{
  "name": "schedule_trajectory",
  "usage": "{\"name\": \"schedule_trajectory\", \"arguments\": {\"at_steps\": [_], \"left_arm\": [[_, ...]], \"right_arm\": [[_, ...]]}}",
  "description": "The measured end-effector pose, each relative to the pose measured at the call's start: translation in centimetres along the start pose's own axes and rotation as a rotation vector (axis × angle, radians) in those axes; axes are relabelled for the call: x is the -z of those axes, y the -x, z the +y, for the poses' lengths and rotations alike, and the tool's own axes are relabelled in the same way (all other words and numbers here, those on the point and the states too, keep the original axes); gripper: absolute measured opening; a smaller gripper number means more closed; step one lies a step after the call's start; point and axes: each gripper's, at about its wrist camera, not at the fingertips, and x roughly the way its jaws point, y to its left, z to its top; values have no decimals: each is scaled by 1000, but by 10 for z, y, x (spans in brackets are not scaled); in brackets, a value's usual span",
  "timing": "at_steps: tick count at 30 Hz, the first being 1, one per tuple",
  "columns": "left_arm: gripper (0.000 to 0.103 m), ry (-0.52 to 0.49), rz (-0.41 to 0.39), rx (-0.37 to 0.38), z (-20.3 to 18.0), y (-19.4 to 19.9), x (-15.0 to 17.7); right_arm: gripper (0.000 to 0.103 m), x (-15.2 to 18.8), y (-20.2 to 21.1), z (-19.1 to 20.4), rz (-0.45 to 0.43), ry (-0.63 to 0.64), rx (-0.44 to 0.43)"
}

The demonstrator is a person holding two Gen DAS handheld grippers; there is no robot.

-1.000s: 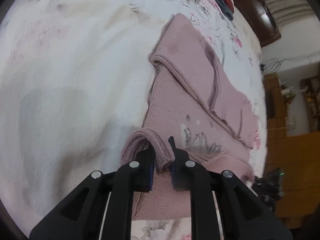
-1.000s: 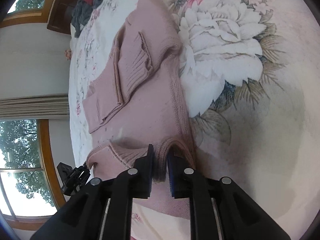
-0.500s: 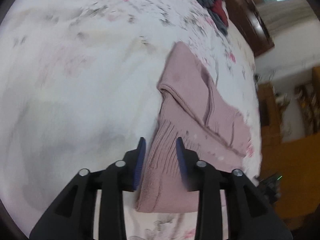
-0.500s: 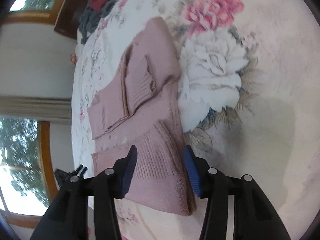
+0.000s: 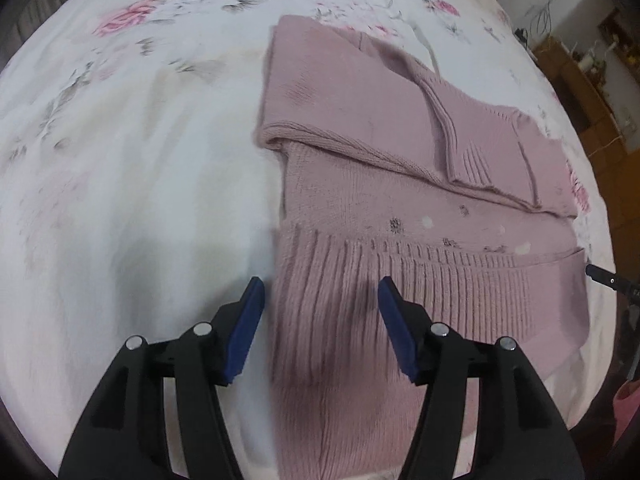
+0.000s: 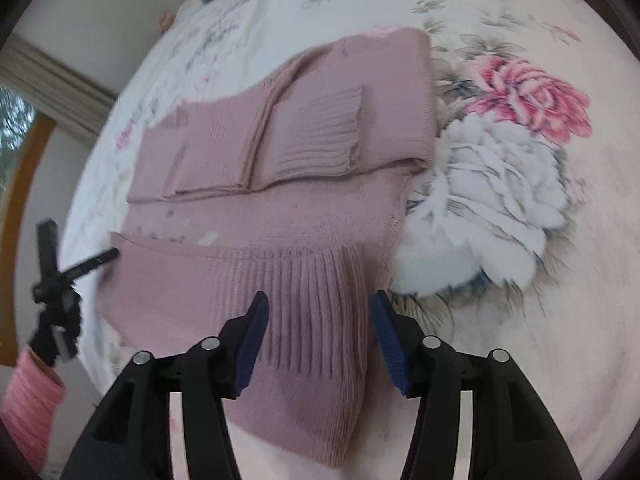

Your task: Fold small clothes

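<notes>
Both grippers are held with jaws spread wide and empty: left gripper (image 5: 320, 304) over one end of the ribbed hem, right gripper (image 6: 318, 320) over the other. Beyond them the pink knitted sweater (image 5: 400, 168) is laid flat, sleeves folded inward, on the floral bedsheet (image 5: 120, 120).

Each of the two hand-held tongs, left tongs (image 5: 320, 300) and right tongs (image 6: 316, 316), has two matte black plastic arms with triangular cut-outs. Every arm carries two round silver screw heads and ends in a ribbed dark blue pad (image 5: 244, 332). A pink ribbed knit sleeve (image 6: 30, 396) shows beside the left tongs.
</notes>
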Motion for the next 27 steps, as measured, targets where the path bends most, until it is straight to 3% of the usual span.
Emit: {"name": "schedule_trajectory", "arguments": {"at_steps": [3, 5, 6, 8, 13, 17, 20, 22, 27], "left_arm": [[37, -50, -11, -38, -9, -3, 1], [20, -85, -35, -76, -15, 1, 3], [10, -95, -45, -66, -17, 5, 4], [10, -89, -66, -46, -17, 13, 6], [9, -99, -137, 39, -17, 42, 19], [10, -102, -101, 21, -25, 24, 15], [17, -80, -69, -2, -23, 7, 10], [26, -80, -54, -17, -21, -2, 8], [19, -88, -42, -25, -23, -11, 5]], "right_arm": [[48, -1, -15, 8, 21, 39, 55], [22, 1, -17, 14, 11, 79, 86], [18, 3, -15, 18, 2, 107, 104], [11, 7, -10, 21, -17, 132, 92], [11, 15, 9, 22, -47, 136, 19], [12, 10, 4, 15, -21, 108, 13], [23, 6, -10, 12, 4, 88, 23], [25, 6, -18, 7, 20, 75, 28], [24, 8, -29, -1, 34, 31, -14]]}}
